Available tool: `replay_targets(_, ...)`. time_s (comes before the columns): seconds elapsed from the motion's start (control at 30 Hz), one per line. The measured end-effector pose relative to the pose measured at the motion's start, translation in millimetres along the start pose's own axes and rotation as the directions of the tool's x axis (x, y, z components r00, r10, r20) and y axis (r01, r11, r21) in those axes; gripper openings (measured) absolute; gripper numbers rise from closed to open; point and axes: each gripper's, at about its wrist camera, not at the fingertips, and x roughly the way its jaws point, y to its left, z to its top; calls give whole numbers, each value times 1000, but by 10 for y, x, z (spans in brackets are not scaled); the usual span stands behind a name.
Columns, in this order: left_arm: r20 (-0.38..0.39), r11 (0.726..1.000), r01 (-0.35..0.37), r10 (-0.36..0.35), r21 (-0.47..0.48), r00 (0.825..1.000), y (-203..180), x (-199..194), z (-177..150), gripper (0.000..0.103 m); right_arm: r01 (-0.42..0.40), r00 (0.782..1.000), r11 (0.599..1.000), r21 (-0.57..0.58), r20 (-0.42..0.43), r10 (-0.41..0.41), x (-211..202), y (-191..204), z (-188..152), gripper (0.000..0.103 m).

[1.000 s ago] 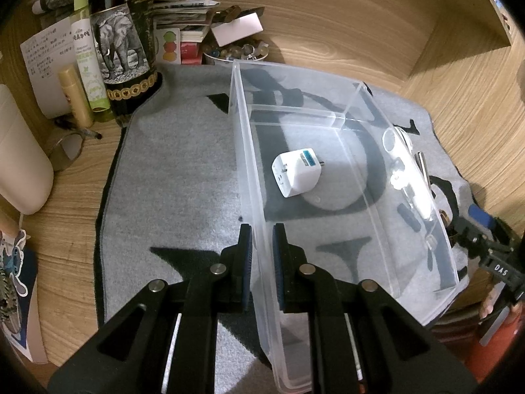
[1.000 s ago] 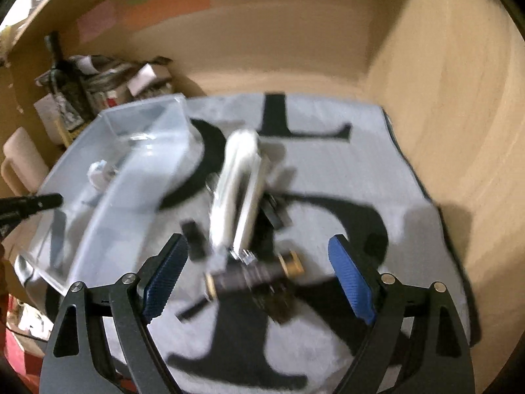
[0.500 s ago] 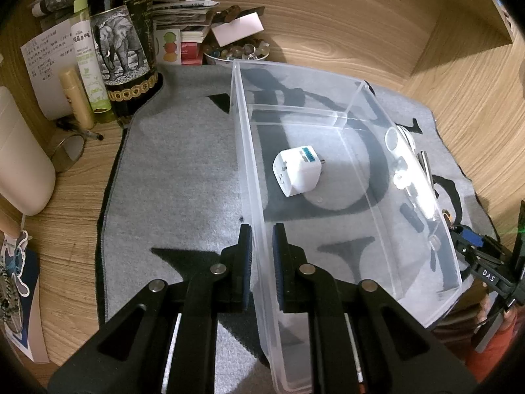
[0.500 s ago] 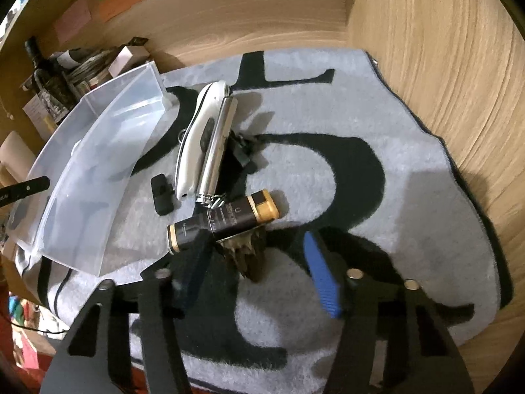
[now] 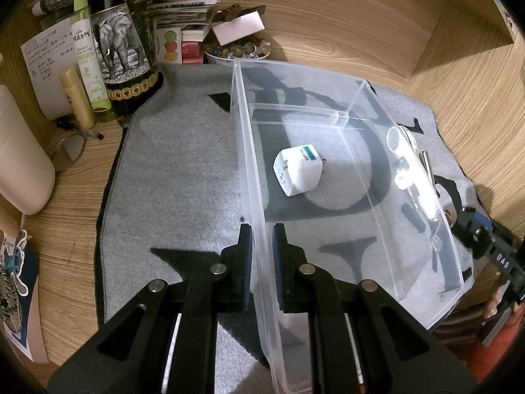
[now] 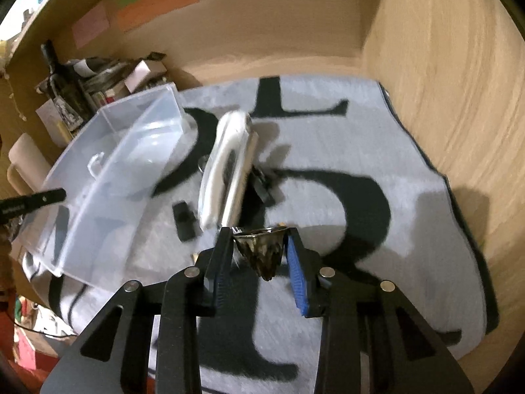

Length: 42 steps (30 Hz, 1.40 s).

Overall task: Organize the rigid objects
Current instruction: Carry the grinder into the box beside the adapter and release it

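Note:
My left gripper (image 5: 262,256) is shut on the near left wall of a clear plastic bin (image 5: 244,151). A white plug adapter (image 5: 298,169) lies inside the bin. My right gripper (image 6: 259,256) is shut on a dark cone-shaped metal object (image 6: 262,251) and holds it above the mat. A white handled device (image 6: 223,167), a silver bar (image 6: 238,184) and a small black block (image 6: 183,218) lie on the grey mat beside the bin (image 6: 108,177). The dark tube with a gold cap is hidden in the right wrist view.
A grey mat with black letters (image 5: 177,170) covers the wooden desk. Bottles (image 5: 123,42), a note, papers and a bowl of small items (image 5: 236,51) stand at the back left. A beige container (image 5: 19,164) stands at the left. Wooden walls close the back and right.
My right gripper has closed on the dark cone-shaped object and lifted it; the dark tube has gone out of sight. My left gripper stays clamped on the bin wall.

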Motion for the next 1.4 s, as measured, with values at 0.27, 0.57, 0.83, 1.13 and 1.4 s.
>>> replay_targets(0.27, 0, 1000, 1, -1, -3, 1000, 5, 7, -2, 12, -50, 995, 997, -62, 87, 55, -10, 284, 298, 30)
replay_targets(0.57, 0, 1000, 2, -2, -4, 1000, 5, 7, -6, 12, -93, 981, 985, -144, 153, 115, -34, 633, 558, 30)
replay_targets(0.83, -2, 1000, 1, -1, -4, 1000, -4, 10, -1, 12, -129, 969, 966, -226, 178, 171, -38, 972, 729, 30)
replay_targets(1.13, -2, 1000, 6, -6, -9, 1000, -9, 18, 4, 12, -155, 976, 928, -338, 91, 196, 239, 1345, 745, 30)
replay_targets(1.4, -1, 1000, 9, -9, -12, 1000, -2, 26, 5, 12, -174, 984, 908, -380, -23, 179, 515, 1500, 693, 30)
